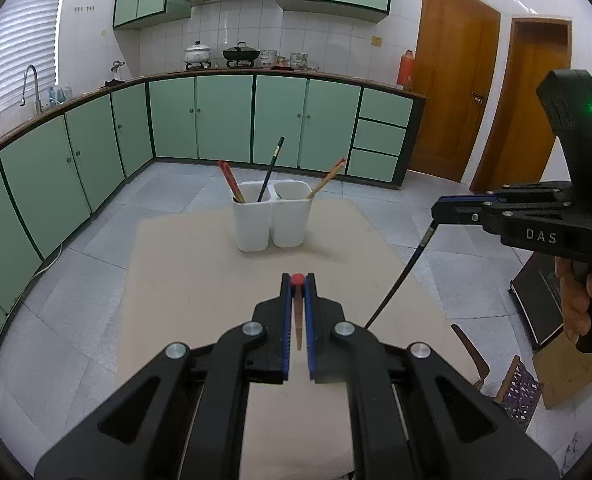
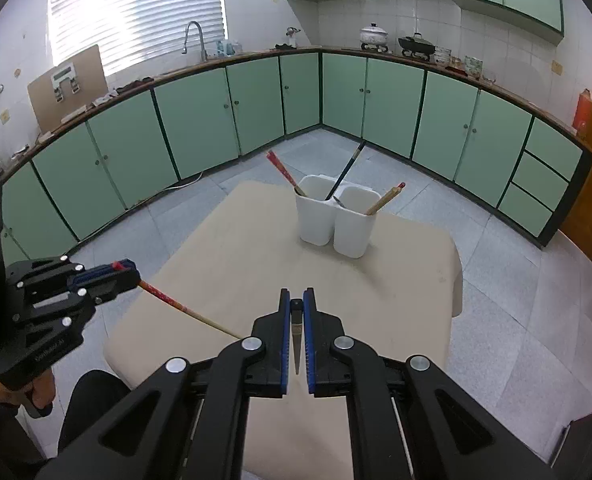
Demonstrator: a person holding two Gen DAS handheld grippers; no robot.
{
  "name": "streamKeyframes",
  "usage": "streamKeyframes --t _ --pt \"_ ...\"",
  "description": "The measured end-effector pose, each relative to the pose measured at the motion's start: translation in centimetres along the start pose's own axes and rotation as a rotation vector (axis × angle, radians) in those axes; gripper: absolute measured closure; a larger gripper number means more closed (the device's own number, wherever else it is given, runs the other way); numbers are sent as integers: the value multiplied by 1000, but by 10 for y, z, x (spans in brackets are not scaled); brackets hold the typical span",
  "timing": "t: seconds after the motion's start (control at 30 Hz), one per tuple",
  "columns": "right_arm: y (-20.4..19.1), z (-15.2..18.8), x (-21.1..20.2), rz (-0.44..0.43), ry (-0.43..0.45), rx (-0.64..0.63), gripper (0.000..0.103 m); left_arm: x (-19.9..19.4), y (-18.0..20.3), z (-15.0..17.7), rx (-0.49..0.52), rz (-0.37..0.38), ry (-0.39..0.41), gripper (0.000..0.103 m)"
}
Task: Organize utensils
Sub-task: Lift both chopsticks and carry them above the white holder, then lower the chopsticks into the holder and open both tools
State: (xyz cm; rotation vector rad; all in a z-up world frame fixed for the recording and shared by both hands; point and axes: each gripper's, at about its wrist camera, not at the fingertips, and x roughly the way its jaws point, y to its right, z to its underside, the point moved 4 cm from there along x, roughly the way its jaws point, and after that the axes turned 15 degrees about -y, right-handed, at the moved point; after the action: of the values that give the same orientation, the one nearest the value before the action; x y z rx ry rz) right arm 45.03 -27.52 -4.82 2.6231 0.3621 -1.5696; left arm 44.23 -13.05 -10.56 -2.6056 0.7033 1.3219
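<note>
Left wrist view: left tool (image 1: 298,280) clamps a red-tipped chopstick (image 1: 298,320) above the bench (image 1: 184,280); white two-cup holder (image 1: 272,220) far centre; right wrist view: right tool (image 2: 296,302) clamps a black chopstick (image 2: 296,336); holder right of centre.

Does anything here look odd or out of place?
Nothing spilled or broken. The chopsticks lean every which way in the white holder, the black chopstick standing apart from its mate, the one in the right gripper.
</note>
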Motion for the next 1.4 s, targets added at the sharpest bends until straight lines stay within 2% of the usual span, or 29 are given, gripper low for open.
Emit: streamKeyframes --t 0.47,0.9,1.17,1.4 --pt "15 -67 -27 25 11 11 97 -14 -16 -74 24 -8 11 98" --pt "34 -165 -49 45 54 66 97 -6 -30 -185 -7 -3 50 98" --pt "60 -216 -22 69 73 126 97 34 -43 -239 -26 -61 52 98" --pt "89 -240 25 75 59 186 97 97 -71 -264 -93 -64 -13 98"
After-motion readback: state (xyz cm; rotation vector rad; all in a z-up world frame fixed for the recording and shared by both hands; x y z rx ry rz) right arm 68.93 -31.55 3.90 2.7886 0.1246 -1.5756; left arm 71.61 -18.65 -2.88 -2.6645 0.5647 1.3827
